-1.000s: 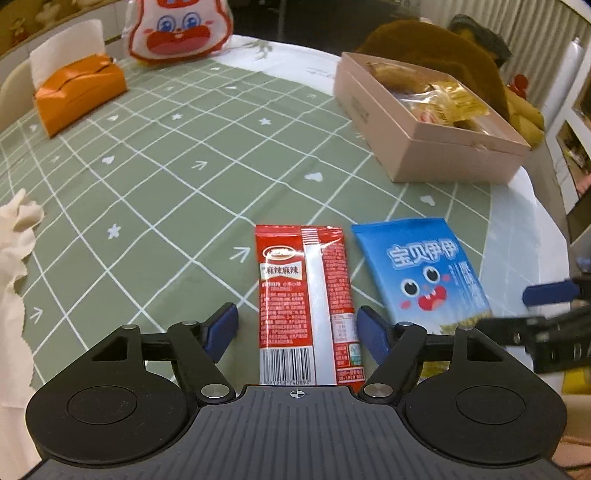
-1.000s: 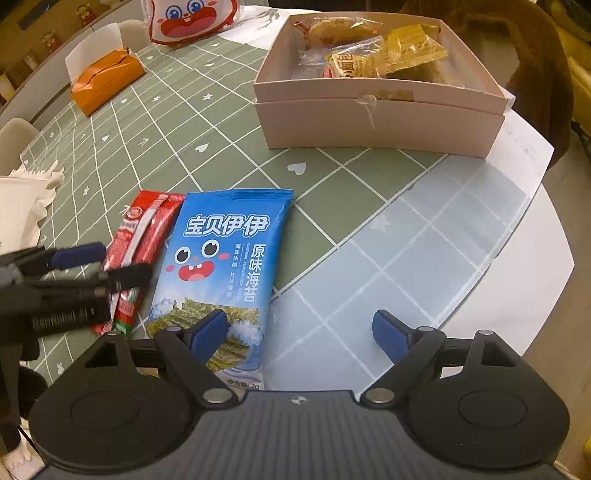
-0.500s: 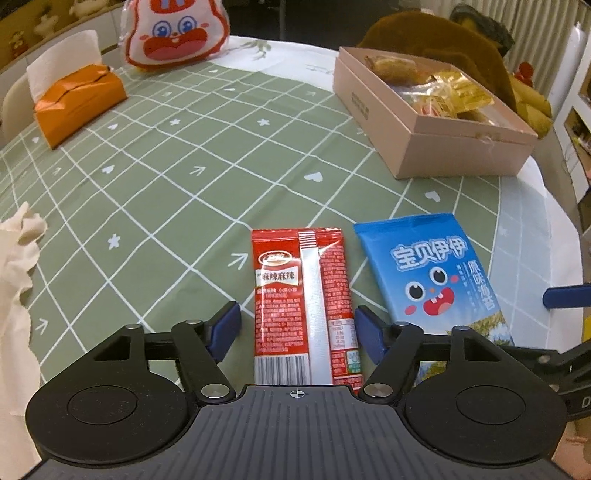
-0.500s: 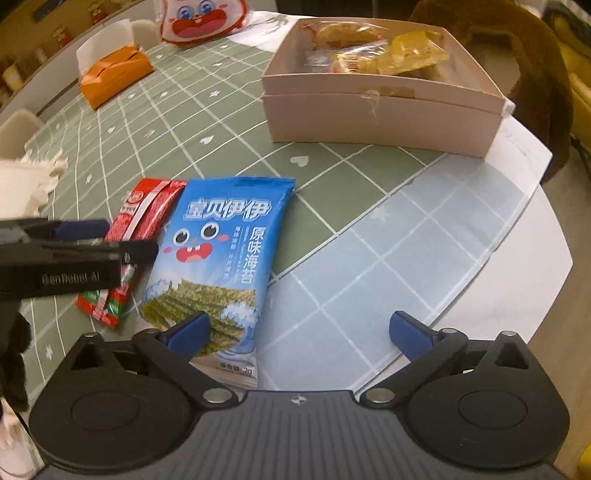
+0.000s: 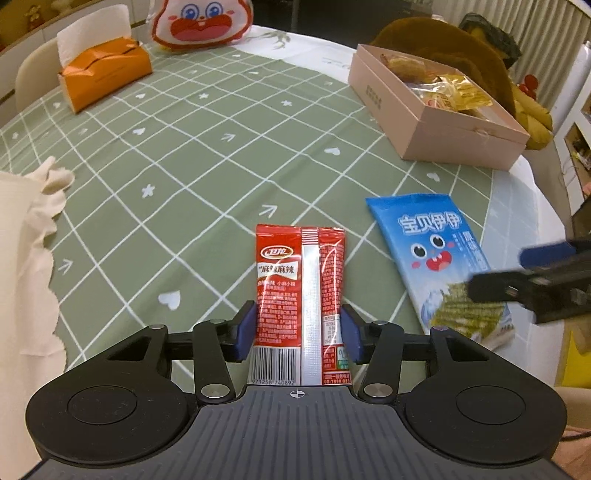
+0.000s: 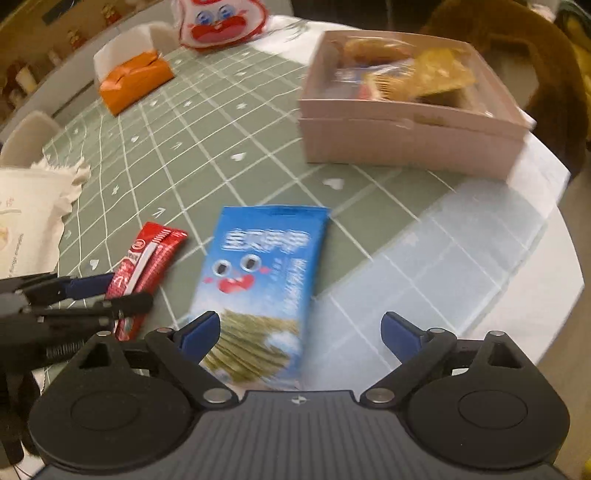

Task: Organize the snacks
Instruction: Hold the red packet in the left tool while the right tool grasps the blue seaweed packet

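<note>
Left gripper [image 5: 297, 334], jaws clamped on the red snack packet [image 5: 300, 295] at lower centre; right gripper [image 6: 301, 332], jaws apart, over the blue seaweed packet [image 6: 264, 280].

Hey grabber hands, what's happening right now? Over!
Left gripper closed on red snack packet. Right gripper open around blue seaweed packet. Pink box ahead, path clear.

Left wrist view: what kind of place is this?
Probably a home dining area: a round table under a green patterned tablecloth, an orange tissue box, a cartoon plush cushion and a pink snack box.
</note>
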